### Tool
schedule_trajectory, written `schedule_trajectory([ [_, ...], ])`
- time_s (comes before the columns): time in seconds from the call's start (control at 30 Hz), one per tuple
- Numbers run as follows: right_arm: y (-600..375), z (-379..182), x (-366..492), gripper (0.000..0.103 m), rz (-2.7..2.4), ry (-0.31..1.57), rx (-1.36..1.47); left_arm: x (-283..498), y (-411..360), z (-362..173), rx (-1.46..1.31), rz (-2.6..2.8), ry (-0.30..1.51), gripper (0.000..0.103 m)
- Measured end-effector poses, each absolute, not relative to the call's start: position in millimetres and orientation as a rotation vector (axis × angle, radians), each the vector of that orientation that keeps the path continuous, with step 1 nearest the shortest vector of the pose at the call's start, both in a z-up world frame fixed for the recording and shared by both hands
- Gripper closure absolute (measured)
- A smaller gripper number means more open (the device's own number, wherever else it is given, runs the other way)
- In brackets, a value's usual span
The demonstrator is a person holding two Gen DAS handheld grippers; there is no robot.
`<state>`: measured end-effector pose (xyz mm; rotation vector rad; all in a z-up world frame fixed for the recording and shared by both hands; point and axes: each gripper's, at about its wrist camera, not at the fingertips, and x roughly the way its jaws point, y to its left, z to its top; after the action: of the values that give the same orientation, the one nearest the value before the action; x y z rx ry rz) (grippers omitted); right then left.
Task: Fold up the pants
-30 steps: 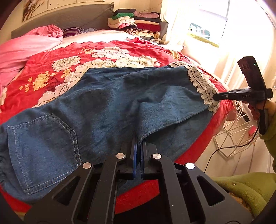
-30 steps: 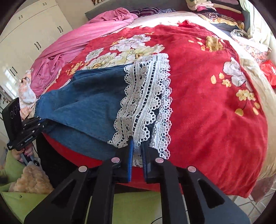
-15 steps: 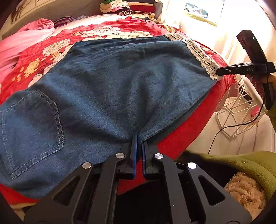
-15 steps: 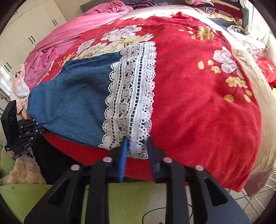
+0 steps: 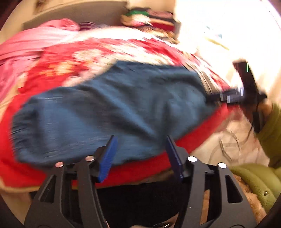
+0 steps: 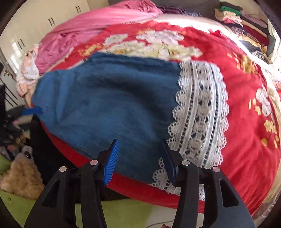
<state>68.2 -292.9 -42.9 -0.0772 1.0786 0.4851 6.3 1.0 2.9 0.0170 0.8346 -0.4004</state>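
Blue denim pants (image 5: pixel 114 108) lie spread across the red floral bedspread (image 5: pixel 52 73), folded lengthwise, with a white lace hem (image 6: pixel 200 114) at the right end. My left gripper (image 5: pixel 140 138) hovers at the near edge of the waist end. Its jaws are opening, and its blue pads (image 5: pixel 107 157) stand apart without pressing the cloth. My right gripper (image 6: pixel 139 142) is over the near edge just left of the lace, its jaws also opening off the denim. The left wrist view is blurred and shows the right gripper (image 5: pixel 242 94) at the far right.
A pink blanket (image 6: pixel 91 22) is bunched at the head of the bed. Folded clothes (image 6: pixel 233 12) are stacked at the back right. A tan plush toy (image 6: pixel 19 177) and green fabric (image 6: pixel 114 212) lie below the bed's front edge. White cupboards (image 6: pixel 43 19) stand on the left.
Both grippers, shut on the pants' near edge a second ago, have opened and let go. The pants have settled flat on the bed, and both hands have shifted sideways.
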Motion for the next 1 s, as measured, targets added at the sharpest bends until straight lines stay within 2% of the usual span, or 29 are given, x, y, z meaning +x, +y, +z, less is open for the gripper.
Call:
schedule_trajectory([
  [0.07,-300.1,-47.5,67.7,0.056,0.501,1.056,-0.026,4.2,43.2,19.4,-0.059,-0.244,0.773,0.033],
  [0.17,-308.9,-41.2,66.0,0.056,0.510,1.044,0.042,11.5,93.5,26.8,-0.116,0.008,0.762,0.029],
  [0.27,-316.4,-30.7,62.9,0.055,0.501,1.014,0.050,30.9,121.6,15.1,-0.172,0.097,0.810,0.017],
  [0.37,-320.7,-33.5,65.1,0.055,0.487,1.028,0.059,52.5,127.7,-4.6,-0.172,0.132,0.859,0.017],
  [0.4,-321.3,-35.1,65.3,0.055,0.487,1.032,0.063,58.8,125.0,-10.4,-0.205,0.096,0.861,0.030],
  [0.47,-322.7,-37.6,65.5,0.055,0.484,1.034,0.067,68.8,122.7,-16.1,-0.237,0.072,0.872,0.067],
  [0.73,-323.3,-40.0,61.9,0.055,0.486,1.032,0.074,78.8,131.7,5.0,-0.176,0.104,0.779,0.070],
  [0.83,-320.5,-42.5,61.4,0.050,0.487,1.029,0.067,84.3,129.1,-22.6,-0.149,0.120,0.851,0.065],
  [0.93,-320.1,-42.7,60.0,0.050,0.491,1.024,0.060,75.0,141.4,-28.8,-0.238,0.128,0.846,0.049],
  [0.97,-320.4,-42.4,59.9,0.049,0.495,1.024,0.059,70.3,145.9,-27.4,-0.266,0.135,0.840,0.041],
  [1.0,-321.0,-41.2,60.1,0.049,0.500,1.026,0.068,63.9,149.2,-23.3,-0.285,0.142,0.831,0.037],
])
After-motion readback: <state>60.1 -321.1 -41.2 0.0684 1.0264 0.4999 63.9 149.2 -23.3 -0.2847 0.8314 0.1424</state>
